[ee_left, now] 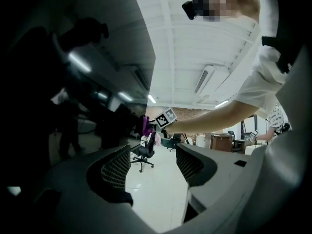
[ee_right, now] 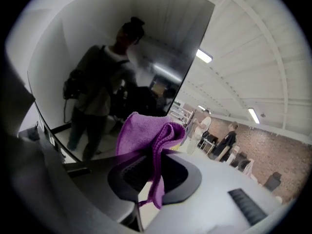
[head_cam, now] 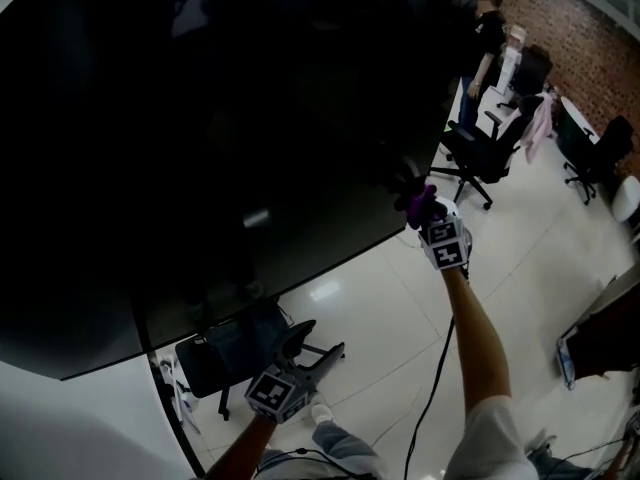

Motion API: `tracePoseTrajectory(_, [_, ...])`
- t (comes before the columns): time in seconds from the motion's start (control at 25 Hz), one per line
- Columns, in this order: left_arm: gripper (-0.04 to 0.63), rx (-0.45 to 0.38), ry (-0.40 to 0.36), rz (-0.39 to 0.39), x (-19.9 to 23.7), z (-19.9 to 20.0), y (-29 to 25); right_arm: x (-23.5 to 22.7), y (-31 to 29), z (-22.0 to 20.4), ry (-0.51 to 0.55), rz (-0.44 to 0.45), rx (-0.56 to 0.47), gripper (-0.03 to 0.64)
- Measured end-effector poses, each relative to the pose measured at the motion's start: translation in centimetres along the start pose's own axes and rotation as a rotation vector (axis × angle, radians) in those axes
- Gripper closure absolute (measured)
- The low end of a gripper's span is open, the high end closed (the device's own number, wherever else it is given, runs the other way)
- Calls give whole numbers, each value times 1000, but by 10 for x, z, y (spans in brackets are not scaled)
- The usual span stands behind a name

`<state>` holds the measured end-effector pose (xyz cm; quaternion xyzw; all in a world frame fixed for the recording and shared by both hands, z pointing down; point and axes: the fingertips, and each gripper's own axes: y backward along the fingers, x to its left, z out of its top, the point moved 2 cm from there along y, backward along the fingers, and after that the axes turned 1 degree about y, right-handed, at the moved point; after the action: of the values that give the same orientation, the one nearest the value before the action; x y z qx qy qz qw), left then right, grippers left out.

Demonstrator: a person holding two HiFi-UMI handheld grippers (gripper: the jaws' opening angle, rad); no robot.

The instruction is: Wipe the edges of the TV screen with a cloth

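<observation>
Both grippers, head view: we see the right gripper (head_cam: 413, 194) held out at 3 o'clock by the lower right corner of the TV screen (head_cam: 200, 118). The left gripper (head_cam: 318, 346) hangs low at 6 o'clock, well apart from the screen.
Cloth, head view: the purple cloth (head_cam: 421, 208) is bunched at the right gripper's tip, just beside that corner. We cannot tell whether it touches.
Left gripper view: jaws spread, nothing between them; the cloth shows small, just above centre toward 12 o'clock.
Right gripper view: jaws pinch a fold of the cloth.
Cloth axis: it runs 12 to 6 o'clock. The folded crest points up toward the screen and a thin tail hangs to 6.
Handling: we judge it light, soft and limp, unlikely to slip. We would hold it by a thick fold, as here, so that a padded crest meets the edge.
</observation>
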<state>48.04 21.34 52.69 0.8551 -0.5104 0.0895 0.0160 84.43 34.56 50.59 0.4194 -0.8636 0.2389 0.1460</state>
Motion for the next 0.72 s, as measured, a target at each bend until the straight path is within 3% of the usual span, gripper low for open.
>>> tracePoseTrajectory(0.36, [324,47,53,86,8,-33,36,66,-33,-124,-277,59,235,571])
tracePoseTrajectory(0.72, [325,47,92,219,38,-35,91,159,-39,-119,-382,92,170,571])
